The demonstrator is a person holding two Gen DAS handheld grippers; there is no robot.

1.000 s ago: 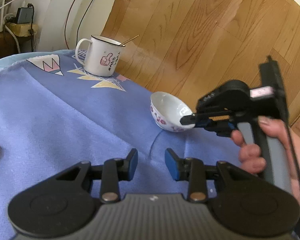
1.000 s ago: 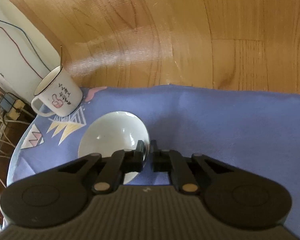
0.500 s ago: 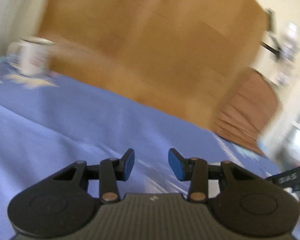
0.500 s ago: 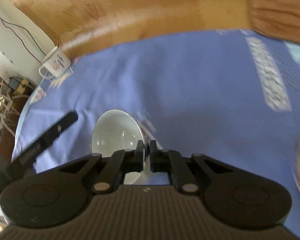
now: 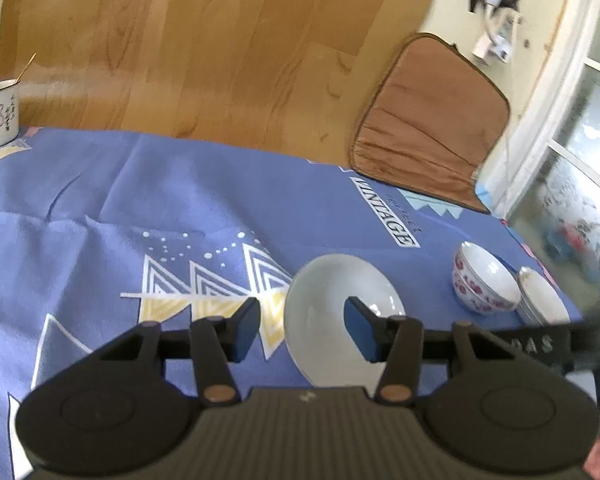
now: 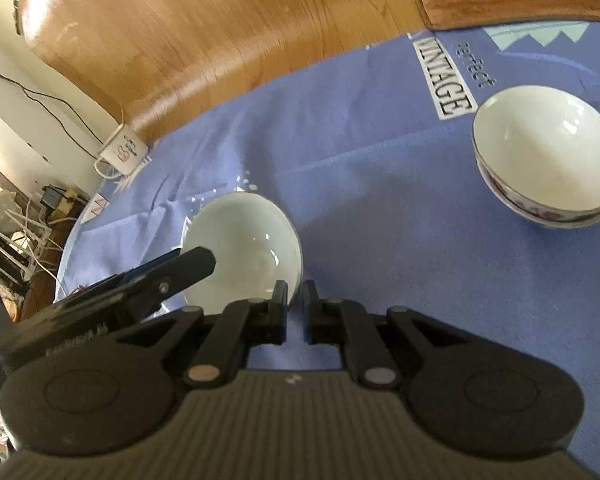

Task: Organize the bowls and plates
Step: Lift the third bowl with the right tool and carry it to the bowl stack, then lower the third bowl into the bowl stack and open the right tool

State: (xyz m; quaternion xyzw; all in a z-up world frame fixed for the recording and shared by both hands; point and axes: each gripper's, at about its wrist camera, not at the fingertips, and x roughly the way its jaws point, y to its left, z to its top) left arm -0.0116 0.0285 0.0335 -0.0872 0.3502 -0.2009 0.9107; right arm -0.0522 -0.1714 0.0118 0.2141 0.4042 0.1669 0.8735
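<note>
Right wrist view: my right gripper (image 6: 294,306) pinches the near rim of a white bowl (image 6: 242,250), carried above the blue tablecloth (image 6: 360,184).

My left gripper (image 5: 300,330) gapes wide, gripping nothing. Stacked floral bowls (image 6: 546,152) sit to the right; a mug (image 6: 124,152) stands near the far edge.

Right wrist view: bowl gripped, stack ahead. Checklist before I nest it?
1. Right gripper fingers shut on the held bowl at its rim: ok.
2. Bowl stack upright, top bowl empty: ok.
3. Tablecloth between bowl and stack free of objects: ok.
4. Left gripper open, holding nothing: ok.
5. Left gripper clear of the held bowl: cannot tell, they overlap in both views.
</note>
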